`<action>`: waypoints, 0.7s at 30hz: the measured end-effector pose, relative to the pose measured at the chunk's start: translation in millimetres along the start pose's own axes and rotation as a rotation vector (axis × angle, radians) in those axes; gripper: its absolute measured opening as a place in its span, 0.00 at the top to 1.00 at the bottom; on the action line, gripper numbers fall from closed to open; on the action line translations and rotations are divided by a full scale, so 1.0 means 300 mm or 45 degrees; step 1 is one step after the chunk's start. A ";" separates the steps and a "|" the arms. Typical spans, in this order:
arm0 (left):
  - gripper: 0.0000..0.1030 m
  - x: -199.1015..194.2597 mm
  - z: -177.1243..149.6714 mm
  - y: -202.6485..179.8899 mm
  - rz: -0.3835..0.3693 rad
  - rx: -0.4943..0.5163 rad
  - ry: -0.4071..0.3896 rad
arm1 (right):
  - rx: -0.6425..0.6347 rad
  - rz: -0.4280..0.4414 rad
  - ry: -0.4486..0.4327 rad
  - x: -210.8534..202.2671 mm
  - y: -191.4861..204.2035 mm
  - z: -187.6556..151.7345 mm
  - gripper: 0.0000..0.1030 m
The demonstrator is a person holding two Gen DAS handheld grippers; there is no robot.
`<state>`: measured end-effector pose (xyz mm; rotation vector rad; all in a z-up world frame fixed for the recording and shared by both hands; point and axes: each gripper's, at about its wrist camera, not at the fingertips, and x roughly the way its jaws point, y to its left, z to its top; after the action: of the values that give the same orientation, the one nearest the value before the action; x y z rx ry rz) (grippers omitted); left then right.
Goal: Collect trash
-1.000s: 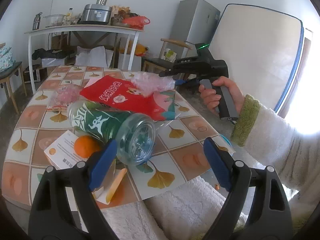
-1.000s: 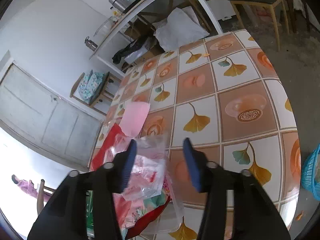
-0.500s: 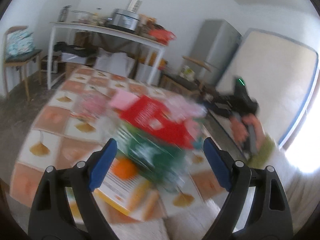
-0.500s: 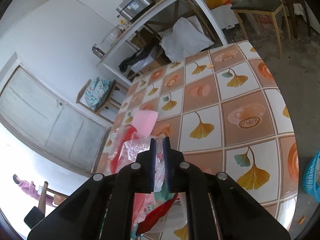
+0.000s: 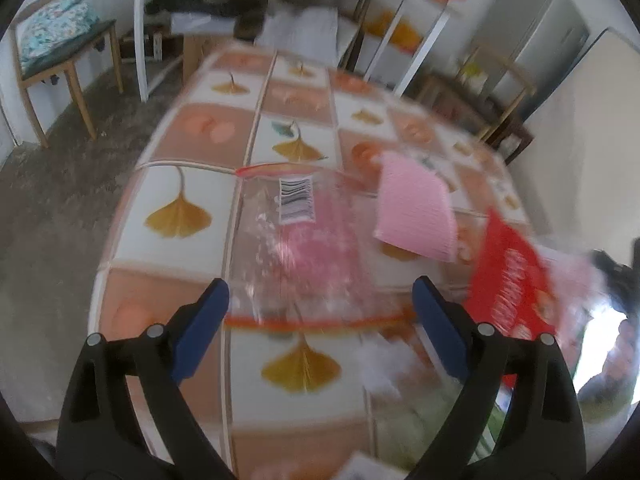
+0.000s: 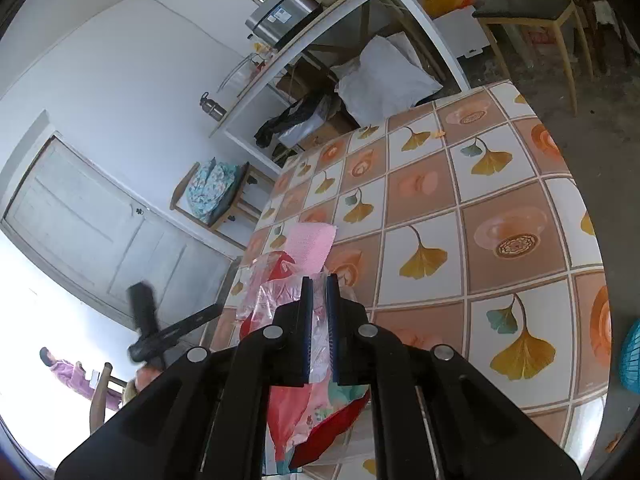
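My left gripper point(image 5: 320, 300) is open, blue pads spread wide above a clear plastic bag point(image 5: 304, 248) with a barcode label and pink print that lies flat on the tiled table point(image 5: 180, 208). Beside it lie a pink ribbed sheet point(image 5: 416, 216) and a red snack packet point(image 5: 508, 280). The view is blurred. My right gripper point(image 6: 318, 284) is shut on a crumpled clear plastic wrapper point(image 6: 272, 296), pinched between its blue pads above the red packet point(image 6: 332, 428). The pink sheet point(image 6: 312, 244) lies just beyond it. The other gripper point(image 6: 160, 328) shows blurred at the left.
A blurred green bottle point(image 5: 432, 420) and white paper lie at the near right of the table. A chair with a patterned cushion point(image 5: 52, 40) stands left. White shelving point(image 6: 360, 8) with a cooker is behind. A blue basket point(image 6: 630, 356) sits on the floor at right.
My left gripper swung quickly left across the table, from the green bottle and orange to the flat clear bag. My right gripper closed on the crumpled wrapper and stayed there.
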<state>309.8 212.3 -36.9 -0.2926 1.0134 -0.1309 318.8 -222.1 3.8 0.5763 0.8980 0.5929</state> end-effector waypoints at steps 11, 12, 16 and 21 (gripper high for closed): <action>0.14 0.204 0.060 -0.035 0.238 0.195 0.161 | 0.013 0.006 -0.003 0.005 -0.002 0.006 0.93; 0.14 0.205 0.057 -0.037 0.251 0.202 0.162 | 0.014 0.004 -0.005 0.004 -0.001 0.006 0.93; 0.24 0.197 0.037 -0.045 0.299 0.238 0.142 | 0.024 0.017 -0.006 0.011 -0.002 0.004 0.93; 0.44 0.171 0.032 -0.029 0.297 0.232 0.103 | 0.031 0.038 -0.014 0.021 0.004 0.003 0.93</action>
<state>345.1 193.3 -71.4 -0.0020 1.1006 -0.0236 322.4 -217.1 1.6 0.6151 0.8882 0.6058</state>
